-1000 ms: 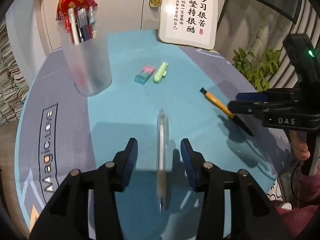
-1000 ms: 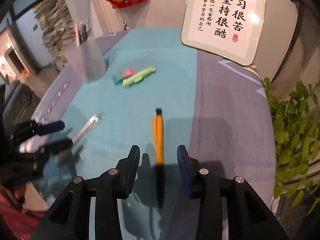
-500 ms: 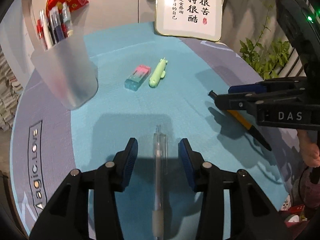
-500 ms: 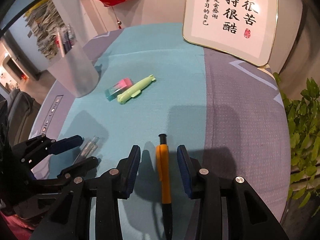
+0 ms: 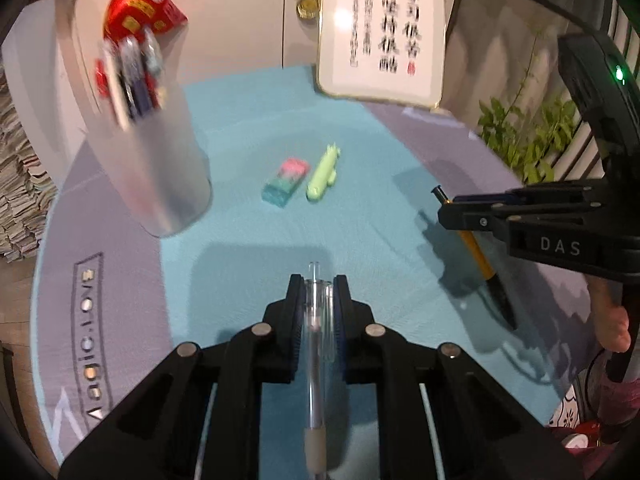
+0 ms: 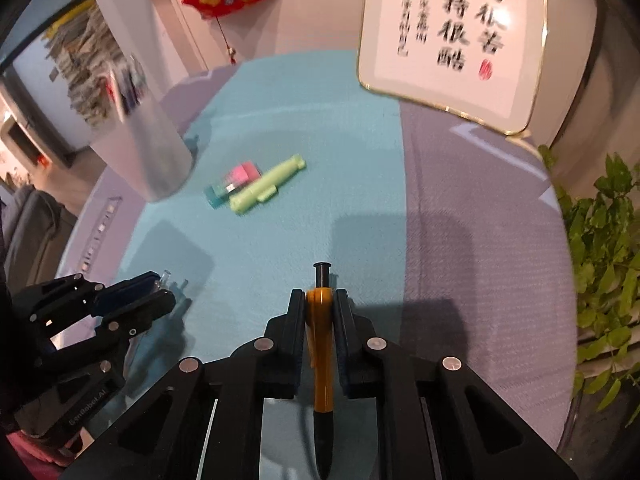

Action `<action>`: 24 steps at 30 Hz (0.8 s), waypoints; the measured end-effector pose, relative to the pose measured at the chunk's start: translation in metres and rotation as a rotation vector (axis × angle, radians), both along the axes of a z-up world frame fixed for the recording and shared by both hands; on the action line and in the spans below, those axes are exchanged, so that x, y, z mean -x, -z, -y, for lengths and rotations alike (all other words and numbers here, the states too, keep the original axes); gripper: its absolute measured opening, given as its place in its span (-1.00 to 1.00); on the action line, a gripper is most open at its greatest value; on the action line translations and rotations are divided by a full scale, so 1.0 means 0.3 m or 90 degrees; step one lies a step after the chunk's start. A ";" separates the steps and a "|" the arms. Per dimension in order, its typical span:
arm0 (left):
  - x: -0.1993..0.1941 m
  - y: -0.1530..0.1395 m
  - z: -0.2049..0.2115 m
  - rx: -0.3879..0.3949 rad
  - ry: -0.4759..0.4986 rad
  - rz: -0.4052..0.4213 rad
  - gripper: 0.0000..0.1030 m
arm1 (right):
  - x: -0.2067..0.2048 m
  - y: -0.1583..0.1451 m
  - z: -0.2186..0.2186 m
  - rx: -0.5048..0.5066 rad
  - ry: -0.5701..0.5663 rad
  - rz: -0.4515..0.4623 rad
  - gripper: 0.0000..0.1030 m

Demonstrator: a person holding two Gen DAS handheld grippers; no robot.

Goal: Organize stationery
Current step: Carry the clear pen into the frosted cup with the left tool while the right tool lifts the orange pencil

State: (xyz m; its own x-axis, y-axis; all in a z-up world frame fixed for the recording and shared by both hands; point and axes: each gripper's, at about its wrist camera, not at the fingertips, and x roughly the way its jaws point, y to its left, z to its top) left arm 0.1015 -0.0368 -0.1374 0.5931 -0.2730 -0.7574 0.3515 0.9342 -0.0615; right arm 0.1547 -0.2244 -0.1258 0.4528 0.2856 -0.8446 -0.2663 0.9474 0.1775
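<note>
On the near part of the round worktop (image 5: 120, 320) with its blue and grey cloth, both picks were being made at once. The left hand-held gripper (image 5: 317, 300) had just been closing, and its two black pads were squeezed on the clear plastic pen (image 5: 314, 344), which lay straight between them. The right hand-held gripper (image 6: 318, 312) had just been closing too, and it was clamped on the orange pen with black ends (image 6: 322, 360), near the worktop's right edge. I could not tell if either pen had left the cloth yet.

This looked like the grab step, early in the tidy-up. The pink and teal eraser (image 5: 286, 180) and the pale green pen-shaped thing (image 5: 324, 172) lay side by side in the middle of the worktop, untouched. The frosted plastic cup of pens (image 5: 160, 168) stood near the far left edge.

Next, each pen likely needed to be lifted, carried to the cup and tipped upright so it could drop in. The cup was already partly full, so one pen at a time seemed safer, and the two grippers should not bump.
</note>
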 end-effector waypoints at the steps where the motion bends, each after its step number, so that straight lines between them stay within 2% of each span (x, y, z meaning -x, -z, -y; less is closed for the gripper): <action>1: 0.016 -0.026 -0.009 0.006 -0.001 0.016 -0.76 | 0.015 -0.024 0.003 -0.008 0.001 0.013 -0.72; 8: 0.093 -0.165 -0.051 0.033 -0.011 0.094 -0.77 | 0.120 -0.164 0.002 -0.039 -0.004 0.103 -0.72; 14: 0.137 -0.269 -0.086 0.046 -0.024 0.158 -0.82 | 0.182 -0.244 -0.019 -0.041 -0.012 0.159 -0.72; 24: 0.125 -0.304 -0.120 0.051 -0.046 0.176 -0.84 | 0.193 -0.262 -0.043 -0.042 -0.013 0.171 -0.72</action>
State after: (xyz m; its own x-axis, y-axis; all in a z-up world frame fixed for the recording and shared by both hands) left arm 0.0639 -0.0010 -0.0461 0.7945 -0.2748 -0.5415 0.2974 0.9536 -0.0475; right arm 0.0967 -0.2116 -0.0472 0.6517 0.3479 -0.6740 -0.3314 0.9299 0.1595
